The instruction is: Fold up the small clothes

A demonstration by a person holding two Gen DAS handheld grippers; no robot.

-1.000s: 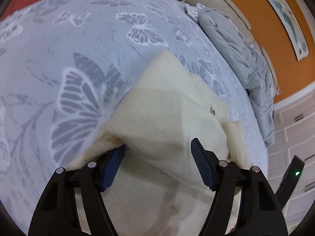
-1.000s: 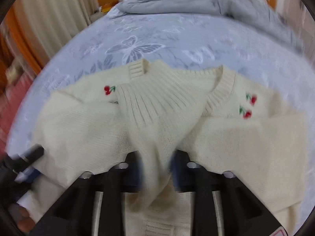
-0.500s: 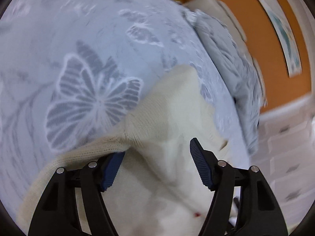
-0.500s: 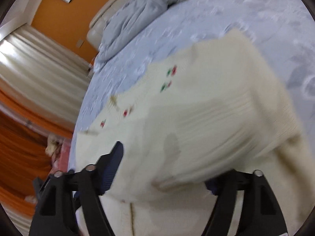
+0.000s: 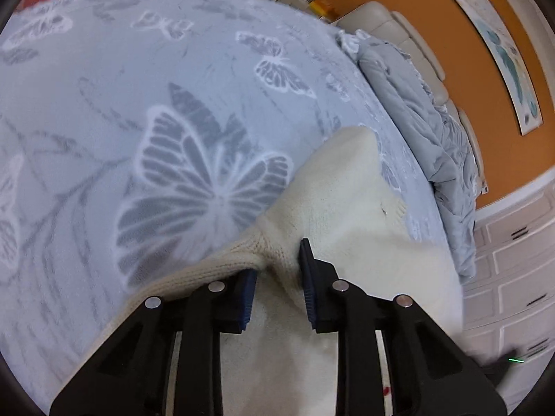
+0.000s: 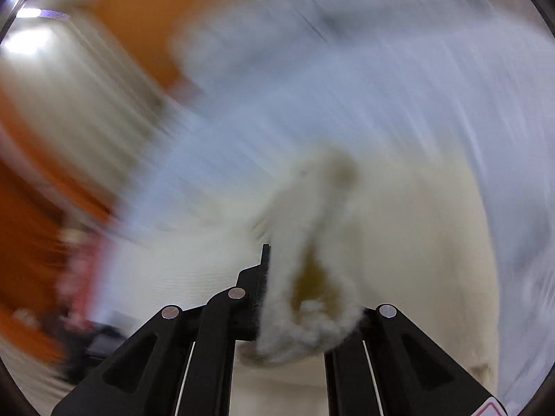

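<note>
A: Left wrist view. How is it lit?
B: Soft, even indoor light; the cream sweater (image 5: 333, 204) is bright and nearly washed out. The butterfly bedspread (image 5: 138, 104) beside it is slightly soft, more so toward the frame's edge, where a dark lens rim curves in and straight lines bow.

A: Right wrist view?
B: Heavy motion blur streaks everything beyond the right tongs (image 6: 305, 298), which stay sharp. A glaring white patch sits far up and left of them, by the pale curtain (image 6: 69, 104).
</note>
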